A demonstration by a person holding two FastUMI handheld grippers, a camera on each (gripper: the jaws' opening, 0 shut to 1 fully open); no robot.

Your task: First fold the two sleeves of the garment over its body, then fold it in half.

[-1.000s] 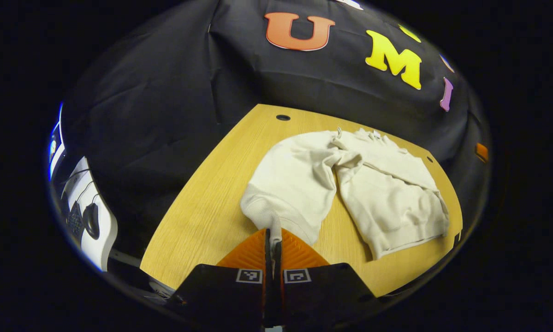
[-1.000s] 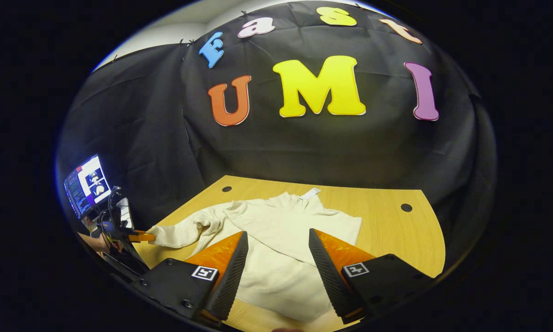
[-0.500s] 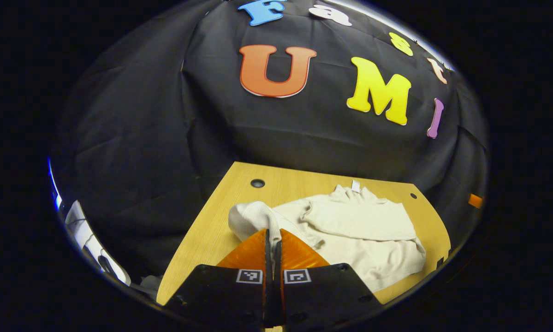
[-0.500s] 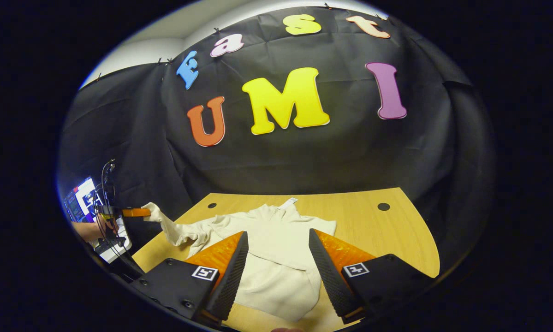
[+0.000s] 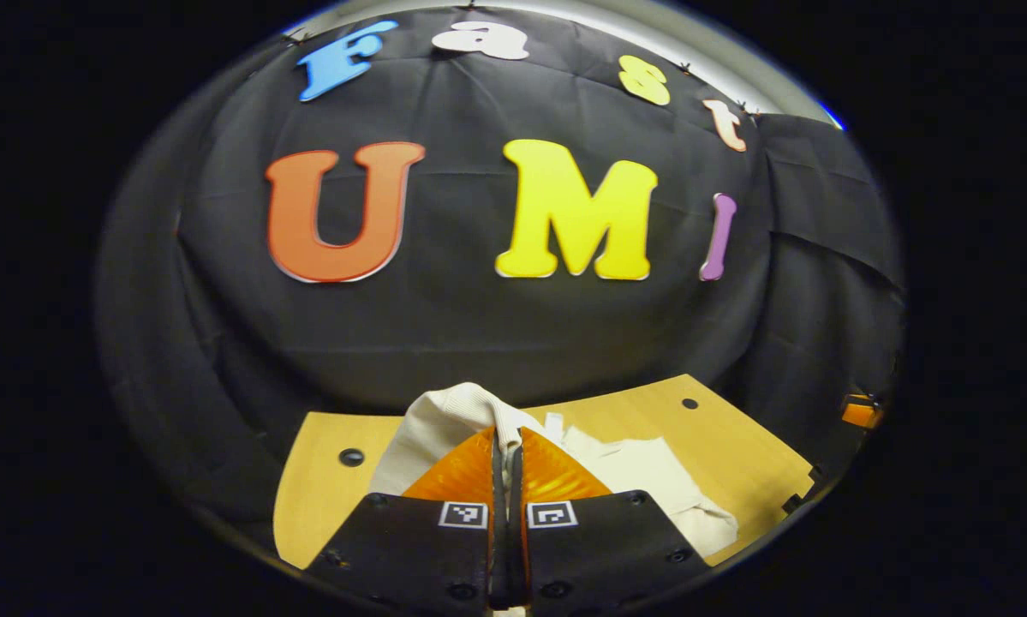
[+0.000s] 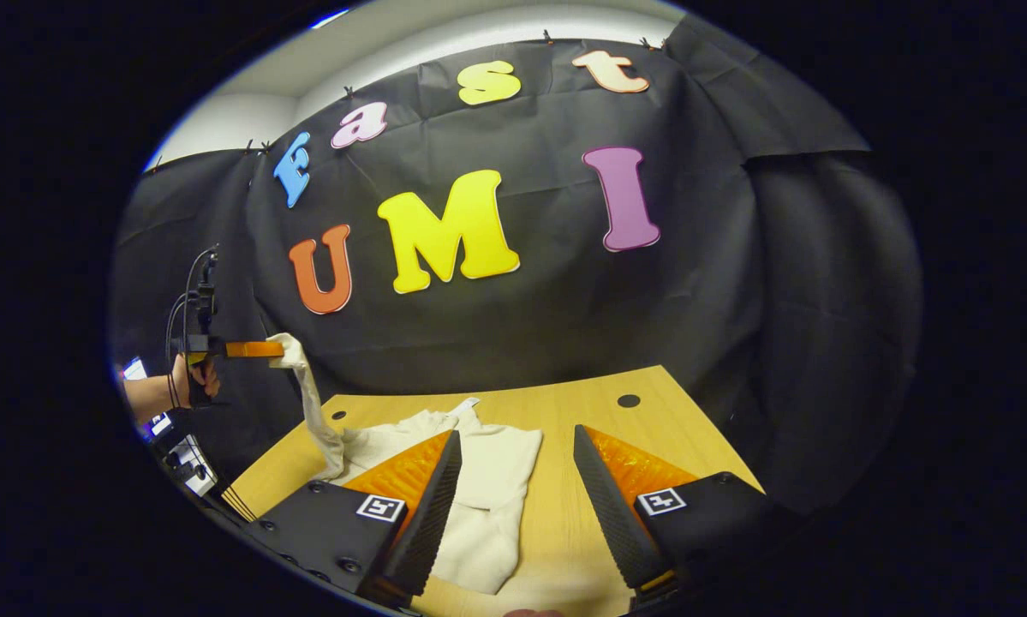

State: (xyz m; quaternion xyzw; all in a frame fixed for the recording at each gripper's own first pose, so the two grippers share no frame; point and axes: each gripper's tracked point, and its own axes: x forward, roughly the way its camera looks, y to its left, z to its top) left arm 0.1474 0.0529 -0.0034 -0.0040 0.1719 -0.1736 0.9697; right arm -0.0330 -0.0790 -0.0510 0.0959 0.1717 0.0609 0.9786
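A cream sweater (image 6: 487,480) lies on the wooden table (image 6: 616,428). My left gripper (image 5: 506,441) is shut on the cuff of one sleeve (image 5: 444,420), which drapes over its fingers. In the right gripper view that left gripper (image 6: 260,349) hangs high at the far left, and the sleeve (image 6: 312,403) dangles from it down to the sweater's body. The sweater's body (image 5: 650,480) lies low at the right in the left gripper view. My right gripper (image 6: 513,467) stands open above the sweater's near edge with nothing between its fingers.
The black cloth wall rises right behind the table. Small round holes (image 6: 628,400) mark the tabletop near its far edge. A person's hand (image 6: 189,381) holds the left gripper at the left, with a desk and screen (image 6: 179,437) below it.
My left gripper has risen well above the table with the sleeve cuff, pulling the sleeve up into the air. My right gripper has tilted upward and stayed open.
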